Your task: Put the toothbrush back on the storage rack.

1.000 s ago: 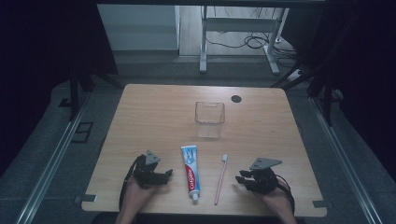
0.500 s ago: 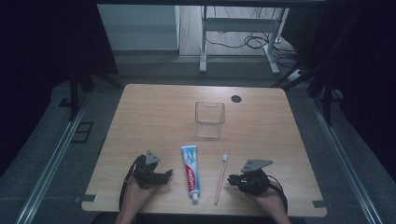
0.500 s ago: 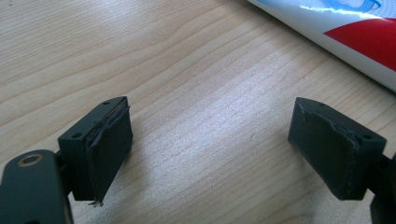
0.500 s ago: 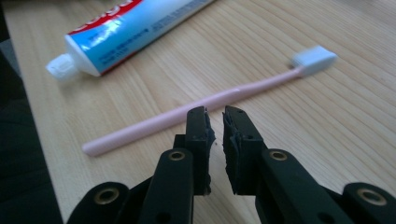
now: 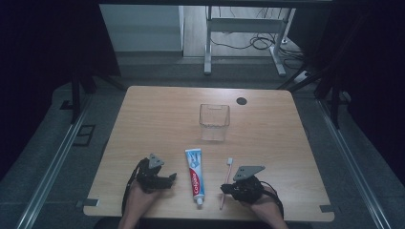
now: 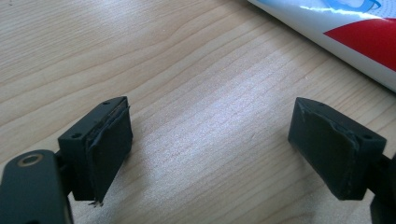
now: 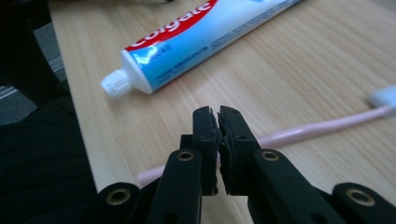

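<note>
Pink slim plastic toothbrush (image 7: pixel 299 133) w/ right hand-held gripper (image 7: pixel 218 122) jaws just closing on handle; left hand-held gripper (image 6: pixel 210 140) wide.

You have a white toothpaste tube (image 5: pixel 194 176) with blue and a red band carrying white lettering, and a white cap. Your toothbrush (image 5: pixel 225 185) has a pale pink handle and a white head. The cup (image 5: pixel 214 116) is clear and colourless. The table (image 5: pixel 153 119) is light wood with fine grain lines, marked by one small black disc (image 5: pixel 241 100). Your left gripper (image 5: pixel 168 180) and right gripper (image 5: pixel 223 189) are black, each topped by a grey plate
</note>
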